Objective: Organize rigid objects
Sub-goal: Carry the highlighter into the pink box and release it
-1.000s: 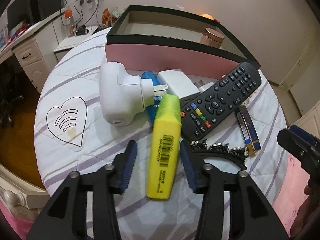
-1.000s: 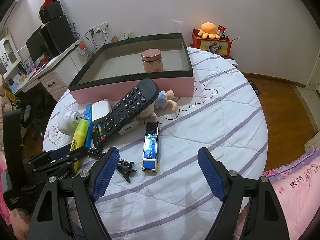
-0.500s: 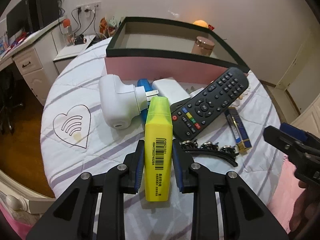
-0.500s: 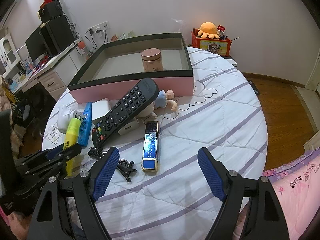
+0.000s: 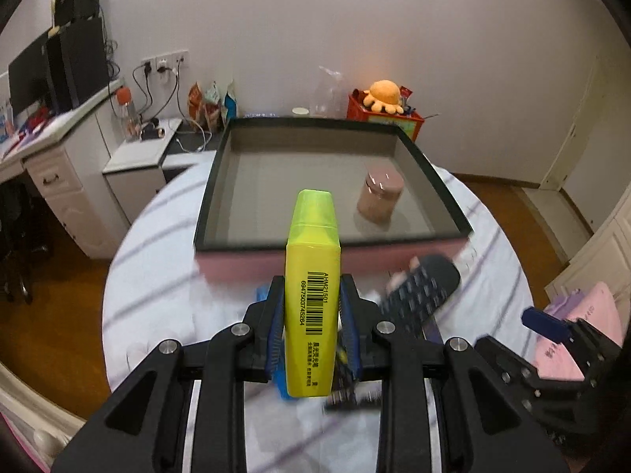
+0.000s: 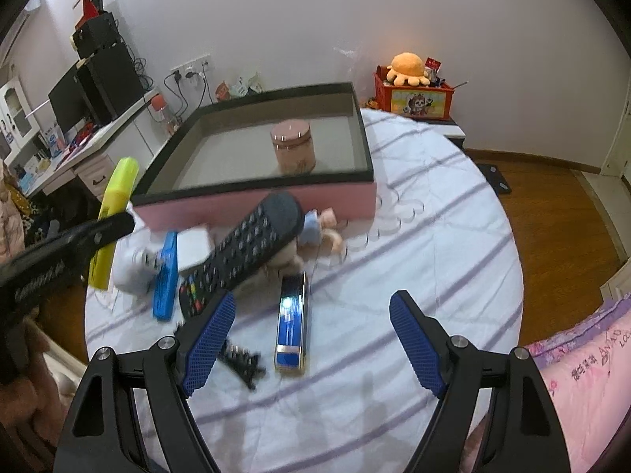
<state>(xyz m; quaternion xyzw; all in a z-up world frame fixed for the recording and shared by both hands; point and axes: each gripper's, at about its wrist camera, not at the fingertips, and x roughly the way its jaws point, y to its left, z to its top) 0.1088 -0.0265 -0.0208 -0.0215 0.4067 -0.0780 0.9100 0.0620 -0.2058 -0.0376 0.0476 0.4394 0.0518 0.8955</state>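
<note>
Left tongs (image 5: 311, 307) clamped (tilted downward), right tongs (image 6: 311, 339) spread wide.

Yellow highlighter (image 5: 313, 276) aloft, barcode up

Plain pale wall (image 5: 394, 31) behind, wooden floor (image 6: 552, 205) at right. White desk (image 5: 51, 157) with dark monitor (image 6: 69, 102) at left. Wall sockets (image 5: 163, 64) with hanging cables.

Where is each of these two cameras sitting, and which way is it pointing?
Left wrist: rides the left claw, looking past its clamped yellow highlighter into the pink box.
Right wrist: rides the open right claw, looking over the remote toward that box.
Both show: box, jar, remote, highlighter, the other claw.
</note>
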